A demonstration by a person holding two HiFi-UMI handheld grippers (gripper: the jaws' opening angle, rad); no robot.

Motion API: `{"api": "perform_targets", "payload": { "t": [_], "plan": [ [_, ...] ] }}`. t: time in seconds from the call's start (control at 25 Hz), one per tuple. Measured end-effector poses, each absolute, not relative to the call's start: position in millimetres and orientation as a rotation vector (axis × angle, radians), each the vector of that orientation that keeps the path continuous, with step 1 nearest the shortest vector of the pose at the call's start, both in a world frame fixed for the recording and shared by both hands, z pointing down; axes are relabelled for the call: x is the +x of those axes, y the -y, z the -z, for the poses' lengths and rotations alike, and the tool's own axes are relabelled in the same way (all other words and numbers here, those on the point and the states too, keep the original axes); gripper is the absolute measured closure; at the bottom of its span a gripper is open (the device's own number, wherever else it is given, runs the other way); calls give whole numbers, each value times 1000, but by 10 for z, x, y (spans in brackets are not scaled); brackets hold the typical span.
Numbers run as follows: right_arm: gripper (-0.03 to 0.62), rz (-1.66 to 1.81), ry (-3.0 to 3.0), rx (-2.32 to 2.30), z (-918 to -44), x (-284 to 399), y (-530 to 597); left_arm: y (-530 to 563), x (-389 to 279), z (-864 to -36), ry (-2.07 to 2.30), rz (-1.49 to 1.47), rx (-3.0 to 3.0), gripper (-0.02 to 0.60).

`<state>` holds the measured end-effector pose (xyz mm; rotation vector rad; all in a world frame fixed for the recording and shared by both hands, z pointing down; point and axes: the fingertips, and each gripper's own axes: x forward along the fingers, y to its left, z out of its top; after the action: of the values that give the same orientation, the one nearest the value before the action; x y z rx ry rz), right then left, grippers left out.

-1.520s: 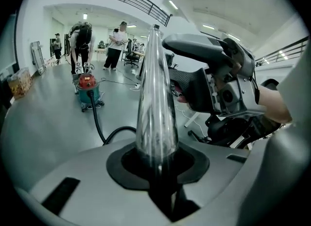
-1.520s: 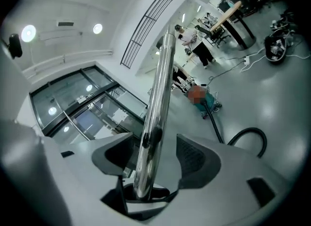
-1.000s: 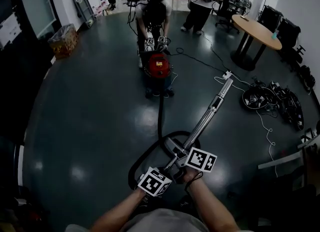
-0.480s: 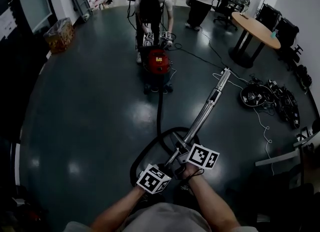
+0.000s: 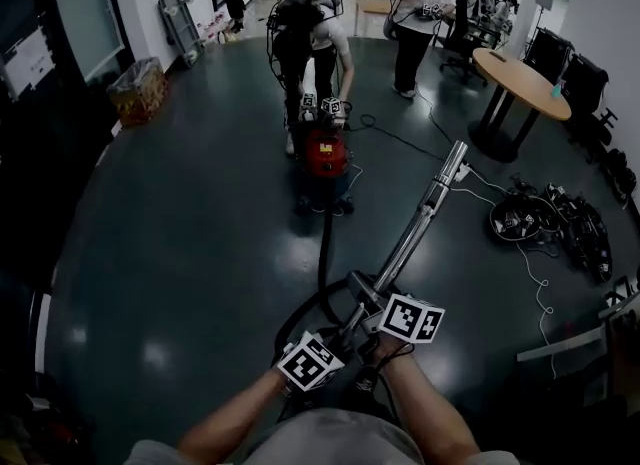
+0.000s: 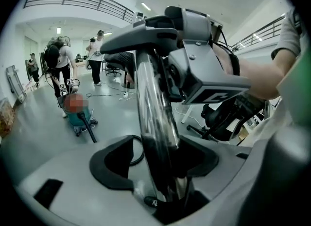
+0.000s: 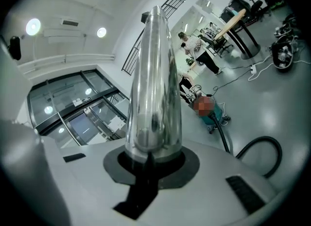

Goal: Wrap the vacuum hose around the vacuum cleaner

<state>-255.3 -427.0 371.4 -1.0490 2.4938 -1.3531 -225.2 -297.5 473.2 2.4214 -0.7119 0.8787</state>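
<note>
Regripping the wand (image 5: 425, 213): right tool (image 5: 375, 303) has just clamped it, left tool (image 5: 345, 338) just spread around it. Next I'd carry hose (image 5: 323, 253) to vacuum (image 5: 325, 150).

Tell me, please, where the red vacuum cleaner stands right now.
In the head view, the red vacuum cleaner stands on the floor at upper centre, just before a person bending over it; its black hose runs back toward the metal tube.

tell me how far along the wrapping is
Nothing wrapped yet: the hose lies along the floor from the vacuum cleaner. In hand: the right hand-held gripper just closed on the metal wand; the left hand-held gripper just opened around it. Left: all the wrapping.
</note>
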Motion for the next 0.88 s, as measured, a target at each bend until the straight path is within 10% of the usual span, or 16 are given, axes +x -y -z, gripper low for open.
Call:
{"api": "perform_targets", "payload": {
  "t": [0.88],
  "plan": [
    [540,1390,-2494,-1024,-3880,-1012,5242,3960,-1303,-4393,644,-1110,2561,295]
  ]
}}
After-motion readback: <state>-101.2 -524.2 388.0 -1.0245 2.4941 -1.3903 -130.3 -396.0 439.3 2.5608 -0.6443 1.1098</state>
